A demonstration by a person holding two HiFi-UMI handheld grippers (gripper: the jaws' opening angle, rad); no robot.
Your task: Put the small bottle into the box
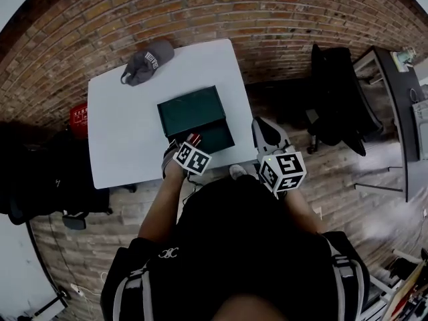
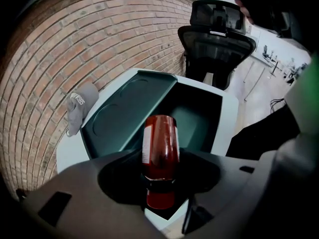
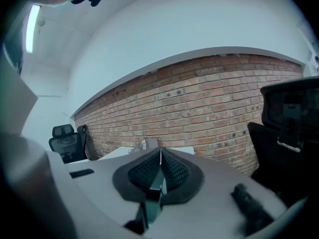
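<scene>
The small bottle is red with a white label and sits pinched in the left claw. It lies along the jaws, with its cap end toward the claw's camera and its base pointing away. In the left gripper view it hangs above the near edge of the box. In the head view it shows as a red spot at the near-left corner of the box's lower half.

The box is dark green and stands open on the white tabletop. Its lid is folded back flat toward the far side, and round recesses show inside it. The lower half lies nearer the person and looks empty, as far as its dark inside can be read.

The right claw hovers just off the tabletop's near-right corner, well apart from the box. Its 2 jaws are pressed together with nothing between them.

A grey cap lies at the far-left corner of the tabletop, apart from the box. A black office chair stands to the right of the tabletop, before a brick wall.
</scene>
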